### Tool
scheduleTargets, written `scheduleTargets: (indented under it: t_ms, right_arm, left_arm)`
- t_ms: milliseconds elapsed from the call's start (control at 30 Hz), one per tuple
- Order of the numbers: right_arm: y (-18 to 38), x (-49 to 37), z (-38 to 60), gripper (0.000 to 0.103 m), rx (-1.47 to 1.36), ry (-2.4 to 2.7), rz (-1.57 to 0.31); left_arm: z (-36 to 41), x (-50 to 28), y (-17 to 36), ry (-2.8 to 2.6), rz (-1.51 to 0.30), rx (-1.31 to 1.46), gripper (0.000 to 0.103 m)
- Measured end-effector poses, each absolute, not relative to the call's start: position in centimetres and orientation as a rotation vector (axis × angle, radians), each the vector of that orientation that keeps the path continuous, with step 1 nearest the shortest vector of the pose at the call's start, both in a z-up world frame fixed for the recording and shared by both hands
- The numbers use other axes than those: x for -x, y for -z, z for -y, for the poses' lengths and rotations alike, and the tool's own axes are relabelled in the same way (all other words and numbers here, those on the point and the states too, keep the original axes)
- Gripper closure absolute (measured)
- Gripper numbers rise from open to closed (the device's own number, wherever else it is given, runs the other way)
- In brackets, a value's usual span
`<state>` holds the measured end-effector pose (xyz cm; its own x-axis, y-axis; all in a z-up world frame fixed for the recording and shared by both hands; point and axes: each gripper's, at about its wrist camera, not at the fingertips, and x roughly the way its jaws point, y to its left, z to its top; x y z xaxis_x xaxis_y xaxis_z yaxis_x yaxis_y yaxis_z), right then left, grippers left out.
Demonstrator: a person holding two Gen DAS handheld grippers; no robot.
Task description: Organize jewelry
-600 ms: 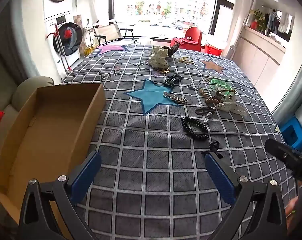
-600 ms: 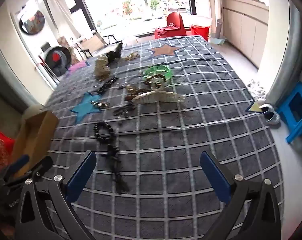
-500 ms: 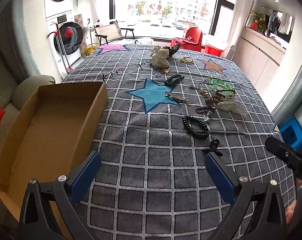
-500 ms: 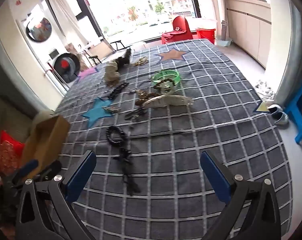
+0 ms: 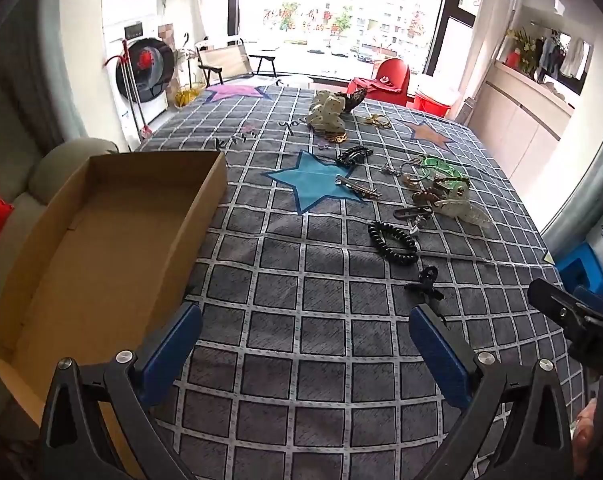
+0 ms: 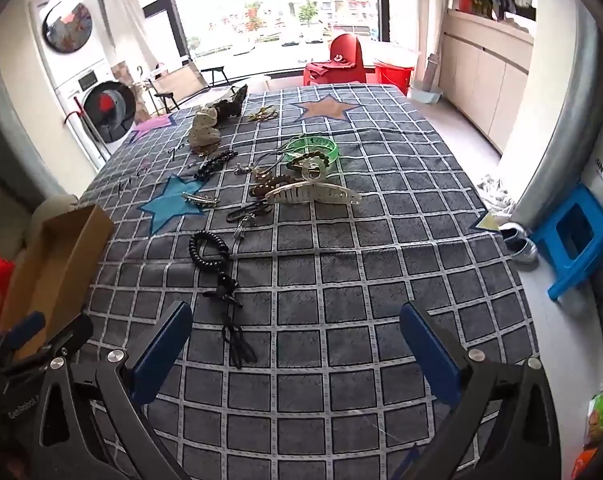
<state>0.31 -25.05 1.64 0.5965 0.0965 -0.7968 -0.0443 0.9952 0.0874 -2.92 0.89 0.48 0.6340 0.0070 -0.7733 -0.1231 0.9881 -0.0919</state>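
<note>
Both tools [image 5: 305, 344] [image 6: 295, 340] hover spread above scattered jewelry [image 6: 297, 184], seemingly untouched.

The black two-finger left gripper with blue pads [image 5: 305, 354] is held low and level, its jaws spread wide with nothing between them, one blue pad [image 5: 172, 350] to the left and the other to the right of its own camera's view. The matching black right gripper with blue pads [image 6: 295, 350] is held alongside it, jaws likewise spread wide and holding nothing. Each tool shows at the edge of the other's view: the right gripper's black body pokes in from the right of the left camera, and the left gripper's blue-tipped finger from the lower left of the right camera.
</note>
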Motion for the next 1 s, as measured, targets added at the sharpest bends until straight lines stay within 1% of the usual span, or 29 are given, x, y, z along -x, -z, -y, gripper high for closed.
scheduleTargets:
  t_ms: [300,400,1000]
  right_arm:
    - [-2.3,-0.7,24.0,0.000,-0.037,-0.075,-0.933]
    - [-1.4,-0.1,25.0,0.000,-0.048,-0.076,-0.930]
    - [-1.3,-0.5,25.3,0.000,-0.052,-0.066,-0.937]
  left_arm:
    - [0.0,2.9,-0.6,-0.070,-0.890,0.107,0.000]
    - [0.1,2.9,-0.5,-0.072,-0.892,0.105,0.000]
    - [0.0,2.5,0.1,-0.081,-0.908,0.100,0.000]
